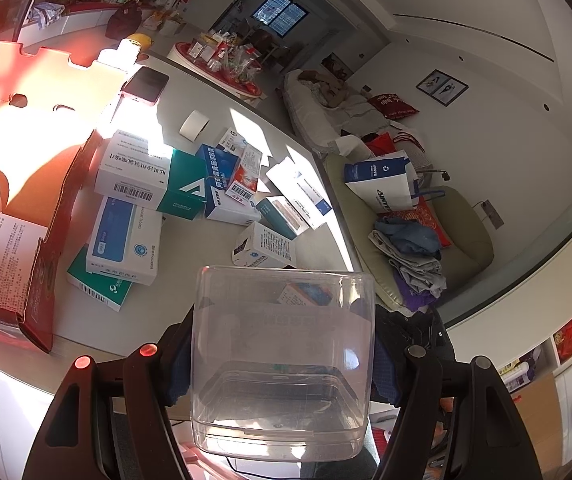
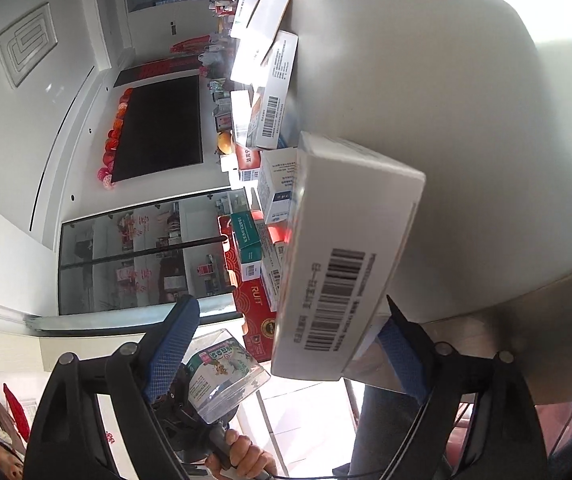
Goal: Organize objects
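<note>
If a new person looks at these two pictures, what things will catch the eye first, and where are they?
First, the clear plastic container, clamped between the left gripper's fingers at the bottom of the left wrist view. Behind it, medicine boxes lie scattered on the white table. In the right wrist view, a white barcoded box fills the centre between the open right gripper's fingers.
</note>
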`<state>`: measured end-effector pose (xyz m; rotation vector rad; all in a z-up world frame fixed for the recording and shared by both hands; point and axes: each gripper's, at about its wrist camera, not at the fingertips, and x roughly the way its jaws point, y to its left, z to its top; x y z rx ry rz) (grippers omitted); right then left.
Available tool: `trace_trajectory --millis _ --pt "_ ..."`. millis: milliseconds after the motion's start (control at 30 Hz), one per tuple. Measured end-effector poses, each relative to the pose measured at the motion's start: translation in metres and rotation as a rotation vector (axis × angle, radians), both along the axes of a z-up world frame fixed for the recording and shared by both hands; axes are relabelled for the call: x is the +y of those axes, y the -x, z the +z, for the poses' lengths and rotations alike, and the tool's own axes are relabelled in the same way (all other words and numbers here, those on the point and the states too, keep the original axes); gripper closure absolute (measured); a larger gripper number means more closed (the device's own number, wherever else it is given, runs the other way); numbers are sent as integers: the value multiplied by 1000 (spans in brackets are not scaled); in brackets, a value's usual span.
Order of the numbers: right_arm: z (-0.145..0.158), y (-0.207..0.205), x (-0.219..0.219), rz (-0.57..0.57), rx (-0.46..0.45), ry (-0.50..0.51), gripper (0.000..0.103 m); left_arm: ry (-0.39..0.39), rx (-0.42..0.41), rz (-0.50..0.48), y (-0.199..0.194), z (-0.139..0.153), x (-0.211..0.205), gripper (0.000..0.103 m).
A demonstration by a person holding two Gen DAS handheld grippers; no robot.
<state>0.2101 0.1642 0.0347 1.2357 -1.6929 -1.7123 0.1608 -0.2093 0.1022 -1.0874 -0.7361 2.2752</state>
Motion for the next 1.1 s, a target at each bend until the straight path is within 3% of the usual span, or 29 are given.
trace_trajectory --millis 67,133,300,333,467,533,700,833,1000,1100 --pt "2 -1 12 -35 -7 -22 20 0 -1 -6 -1 0 3 28" --pt "10 -2 19 -47 -7 -107 20 0 -2 -11 -1 -1 5 28" --pt "56 -11 19 -50 66 -564 20 7 3 -18 -3 1 9 28" --pt "61 -9 14 -11 74 -626 20 5 0 -19 -2 0 9 28" --pt "67 -8 -24 235 113 -674 20 7 1 -21 -2 0 10 28" --pt "77 -16 -54 346 218 -772 20 7 6 -19 -1 1 10 28" --pt "106 6 -116 459 486 -1046 20 8 14 -19 0 3 10 28" --pt "99 49 -154 610 613 -1232 20 16 30 -10 -3 7 6 28" --pt "91 64 -206 840 838 -1504 20 51 58 26 -4 13 -3 28" --pt "75 79 -222 969 847 -1568 20 46 66 52 -1 15 -10 28"
